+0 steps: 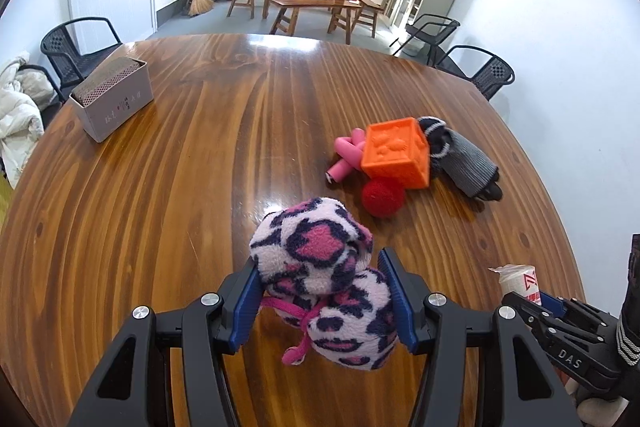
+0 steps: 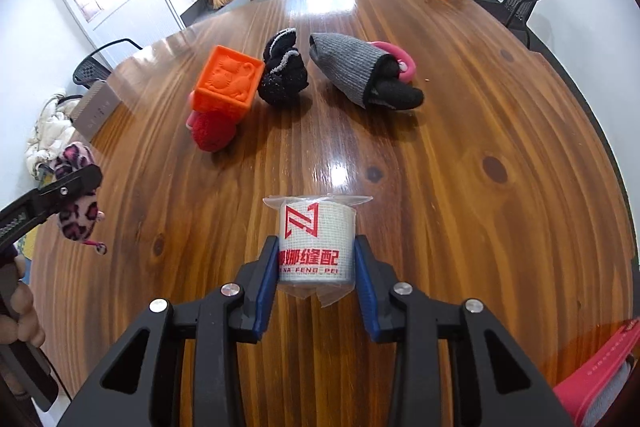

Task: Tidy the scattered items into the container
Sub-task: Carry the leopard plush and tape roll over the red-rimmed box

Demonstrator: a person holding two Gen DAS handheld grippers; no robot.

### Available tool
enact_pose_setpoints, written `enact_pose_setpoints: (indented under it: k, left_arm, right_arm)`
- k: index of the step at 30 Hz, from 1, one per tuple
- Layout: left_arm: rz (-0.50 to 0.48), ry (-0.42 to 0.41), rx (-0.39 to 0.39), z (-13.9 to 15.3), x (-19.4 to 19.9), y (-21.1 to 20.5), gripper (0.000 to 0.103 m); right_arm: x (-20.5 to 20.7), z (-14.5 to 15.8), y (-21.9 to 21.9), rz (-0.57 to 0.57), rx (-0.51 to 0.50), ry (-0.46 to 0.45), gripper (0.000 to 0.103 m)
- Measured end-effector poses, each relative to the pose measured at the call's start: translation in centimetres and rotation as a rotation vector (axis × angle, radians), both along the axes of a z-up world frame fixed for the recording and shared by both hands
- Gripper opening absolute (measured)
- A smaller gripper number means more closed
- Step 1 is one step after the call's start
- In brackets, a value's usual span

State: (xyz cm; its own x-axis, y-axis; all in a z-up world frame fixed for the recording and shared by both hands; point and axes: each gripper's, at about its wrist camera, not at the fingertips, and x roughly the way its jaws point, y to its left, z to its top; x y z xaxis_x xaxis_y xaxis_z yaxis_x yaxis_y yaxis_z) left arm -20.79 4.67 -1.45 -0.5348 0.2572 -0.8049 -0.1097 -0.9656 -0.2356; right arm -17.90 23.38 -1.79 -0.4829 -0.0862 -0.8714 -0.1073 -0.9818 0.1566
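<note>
My left gripper is shut on a fluffy pink leopard-print sock bundle, held above the wooden table; it also shows in the right wrist view. My right gripper is shut on a white wrapped tape roll with red print, also visible in the left wrist view. On the table lie an orange cube, a red ball, pink rods, a black sock and a grey-black sock. A grey box stands at the far left.
Black chairs stand around the table. A pink ring lies behind the grey sock. A red item sits at the near right edge. White clothing lies on a chair at the left.
</note>
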Motion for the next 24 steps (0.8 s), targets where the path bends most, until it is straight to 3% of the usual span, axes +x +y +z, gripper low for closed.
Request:
enact_pose_setpoints:
  k: [12, 24]
  left_arm:
    - [-0.177, 0.017, -0.031, 3.6, 7.3, 8.6, 0.058]
    - [-0.420, 0.022, -0.004, 5.3, 15.4, 20.8, 0.058]
  right_arm:
    - [10.9, 4.0, 5.3, -0.057, -0.042, 0.054, 0.039]
    - [23.5, 7.1, 15.4, -0.275, -0.019, 0.076, 0.039]
